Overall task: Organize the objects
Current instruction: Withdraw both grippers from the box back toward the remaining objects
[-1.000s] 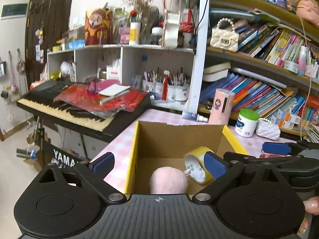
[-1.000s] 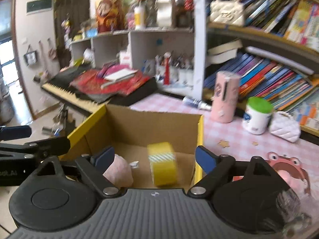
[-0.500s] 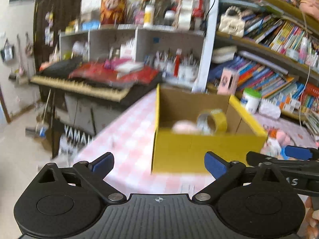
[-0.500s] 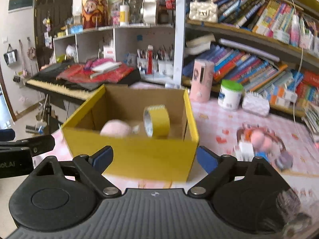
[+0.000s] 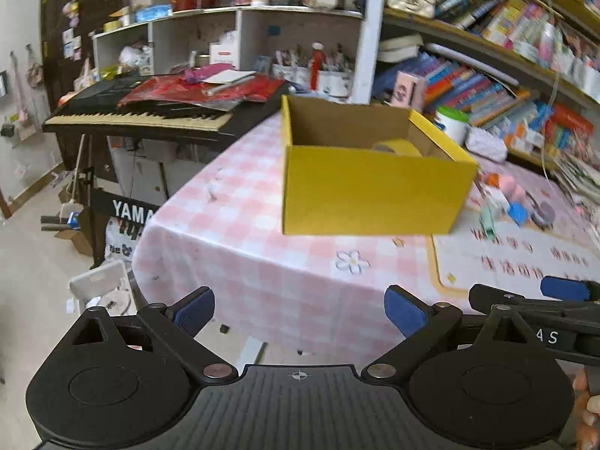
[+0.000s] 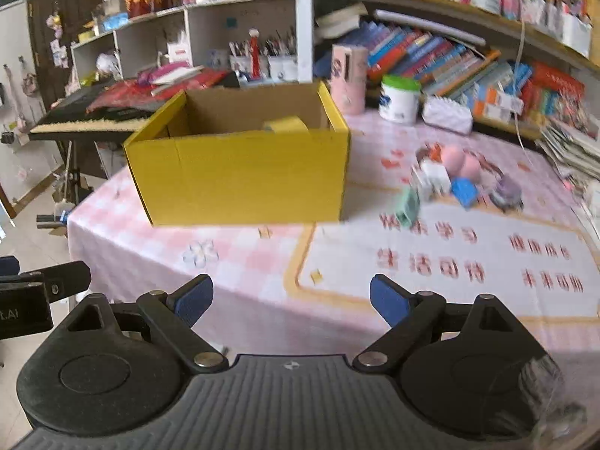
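- Yellow box point(image 6: 240, 172): stands on the pink checked tablecloth point(image 6: 262, 292), at 12 o'clock from both grippers and well apart from them.
- Stowed so far: one roll of yellow tape point(image 6: 285, 124), its top just showing above the box's near wall. Whatever else lies inside is hidden by that wall.
- Left to stow, by my reckoning: a loose cluster of small toys point(image 6: 461, 183) on the table at 3 o'clock of the box, clear of it; among them pink rounded pieces, a white block, a blue block, a green piece and a grey-purple one. The task looks only partly done.
- Left gripper point(image 5: 298, 311): fingers spread wide, nothing between them.
- Right gripper point(image 6: 290, 302): fingers likewise spread, nothing held.
- Right wrist view only: the whole toy cluster in full, plus the printed mat point(image 6: 468, 262) with red characters at 1 o'clock of the gripper.
- Left wrist view only: the keyboard on its stand point(image 5: 142, 116) at 10 o'clock, the floor clutter beneath it, and the table's left edge; the toys appear only at its right margin.
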Tool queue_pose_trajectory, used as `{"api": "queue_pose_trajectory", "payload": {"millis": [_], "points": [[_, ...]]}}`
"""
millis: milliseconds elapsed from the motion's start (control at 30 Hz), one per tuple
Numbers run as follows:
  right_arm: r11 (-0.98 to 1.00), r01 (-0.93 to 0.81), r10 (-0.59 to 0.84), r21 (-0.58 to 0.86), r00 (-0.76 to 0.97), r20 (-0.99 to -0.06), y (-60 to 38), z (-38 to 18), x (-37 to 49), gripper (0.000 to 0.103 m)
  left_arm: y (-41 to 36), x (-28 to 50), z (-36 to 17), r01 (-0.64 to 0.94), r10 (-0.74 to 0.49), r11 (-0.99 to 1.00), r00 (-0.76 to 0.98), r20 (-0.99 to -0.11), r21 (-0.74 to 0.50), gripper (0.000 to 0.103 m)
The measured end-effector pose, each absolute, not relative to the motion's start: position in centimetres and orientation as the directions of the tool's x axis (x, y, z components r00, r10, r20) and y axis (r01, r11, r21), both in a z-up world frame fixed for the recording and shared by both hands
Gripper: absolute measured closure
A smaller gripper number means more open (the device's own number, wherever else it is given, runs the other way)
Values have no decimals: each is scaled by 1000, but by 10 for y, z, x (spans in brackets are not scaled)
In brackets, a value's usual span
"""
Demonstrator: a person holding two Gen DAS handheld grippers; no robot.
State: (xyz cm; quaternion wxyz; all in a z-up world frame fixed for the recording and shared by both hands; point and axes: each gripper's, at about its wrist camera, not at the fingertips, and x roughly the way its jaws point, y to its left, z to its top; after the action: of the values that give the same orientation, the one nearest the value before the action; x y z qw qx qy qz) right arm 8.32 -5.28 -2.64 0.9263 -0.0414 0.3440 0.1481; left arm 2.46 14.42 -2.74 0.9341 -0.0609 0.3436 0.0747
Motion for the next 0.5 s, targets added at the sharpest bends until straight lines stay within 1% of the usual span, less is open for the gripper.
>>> {"api": "queue_pose_trajectory", "payload": {"millis": [233,500], "points": [[975,-222,177,18,724,-666,-76,-33,62,12,121,22,-31,-66,20,997,748,-664,-45,5],[997,-65,70,34,723,-687,-115,-37,55,12,95,28,-34,44,-58,998,738,-673,-38,5]]}}
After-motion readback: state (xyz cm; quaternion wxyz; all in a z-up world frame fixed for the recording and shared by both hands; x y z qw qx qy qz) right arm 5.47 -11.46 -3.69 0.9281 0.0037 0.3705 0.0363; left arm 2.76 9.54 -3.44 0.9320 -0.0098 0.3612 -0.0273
